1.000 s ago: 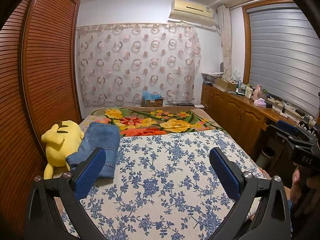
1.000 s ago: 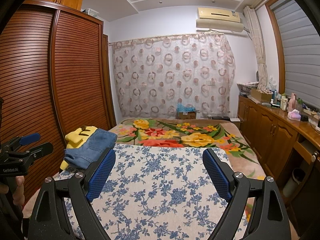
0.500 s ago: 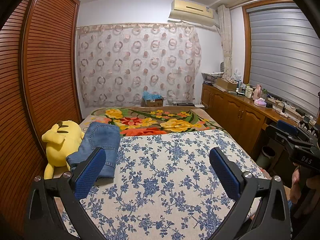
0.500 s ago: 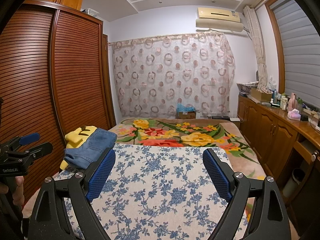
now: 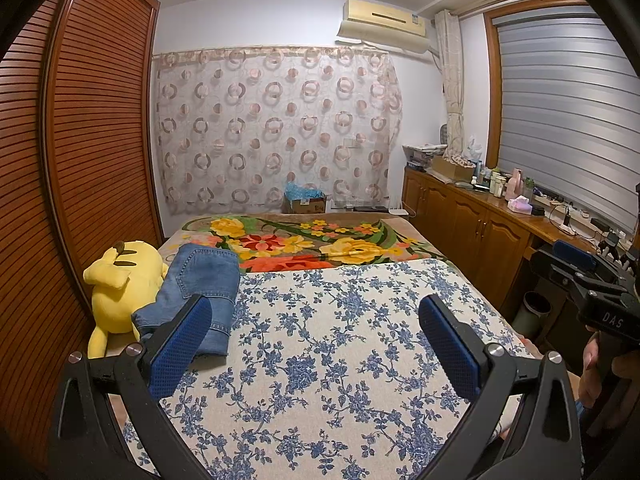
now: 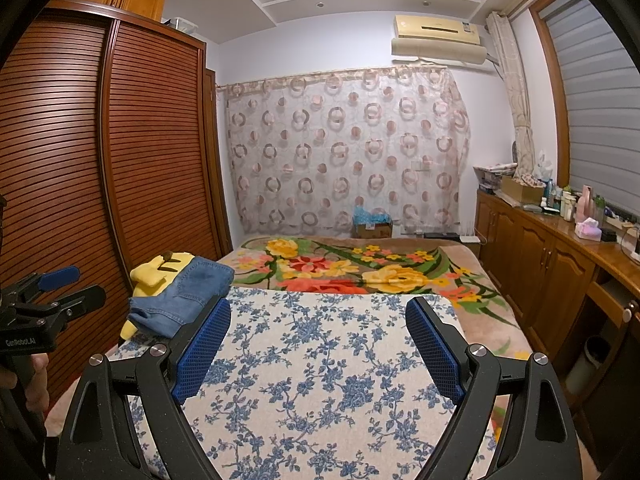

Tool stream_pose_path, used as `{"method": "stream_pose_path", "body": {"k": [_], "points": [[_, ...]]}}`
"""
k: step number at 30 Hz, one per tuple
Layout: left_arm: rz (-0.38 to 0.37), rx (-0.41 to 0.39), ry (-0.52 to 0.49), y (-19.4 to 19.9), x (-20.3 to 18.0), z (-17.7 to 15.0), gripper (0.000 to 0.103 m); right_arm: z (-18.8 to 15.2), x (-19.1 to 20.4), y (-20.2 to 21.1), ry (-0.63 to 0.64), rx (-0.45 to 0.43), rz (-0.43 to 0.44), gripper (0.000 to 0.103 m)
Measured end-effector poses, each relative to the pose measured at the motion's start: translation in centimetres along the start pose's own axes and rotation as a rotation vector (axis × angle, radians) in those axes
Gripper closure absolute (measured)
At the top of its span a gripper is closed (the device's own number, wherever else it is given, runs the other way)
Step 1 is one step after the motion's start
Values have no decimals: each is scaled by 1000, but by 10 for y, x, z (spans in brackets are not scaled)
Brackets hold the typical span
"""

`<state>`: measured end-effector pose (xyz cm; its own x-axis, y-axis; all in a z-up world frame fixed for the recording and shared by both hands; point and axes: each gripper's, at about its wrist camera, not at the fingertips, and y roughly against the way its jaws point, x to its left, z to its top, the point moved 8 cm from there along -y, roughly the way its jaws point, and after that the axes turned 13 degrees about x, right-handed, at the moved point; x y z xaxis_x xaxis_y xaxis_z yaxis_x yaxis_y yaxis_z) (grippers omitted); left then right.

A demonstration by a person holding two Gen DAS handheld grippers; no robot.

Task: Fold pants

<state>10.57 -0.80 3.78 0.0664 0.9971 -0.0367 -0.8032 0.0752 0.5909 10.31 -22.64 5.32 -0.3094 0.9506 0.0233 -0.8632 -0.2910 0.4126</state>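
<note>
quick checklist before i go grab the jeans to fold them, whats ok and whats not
1. Left gripper open and empty: ok.
2. Right gripper open and empty: ok.
3. Jeans in sight and not covered: ok, they lie bunched at the left edge of the bed, partly on the yellow plush toy.
4. Jeans spread flat for folding: not ok.
5. Free space on the blue floral cover to lay them out: ok.
6. Either gripper touching the jeans: not ok, both are short of them.
</note>
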Motion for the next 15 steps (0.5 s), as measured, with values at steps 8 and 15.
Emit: {"method": "stream_pose_path", "body": {"k": [8, 15], "points": [[-1, -1, 1, 0, 1, 0, 0, 0, 0, 0, 1, -1, -1, 13], [0, -1, 1, 0, 1, 0, 0, 0, 0, -1, 1, -2, -2, 13]]}}
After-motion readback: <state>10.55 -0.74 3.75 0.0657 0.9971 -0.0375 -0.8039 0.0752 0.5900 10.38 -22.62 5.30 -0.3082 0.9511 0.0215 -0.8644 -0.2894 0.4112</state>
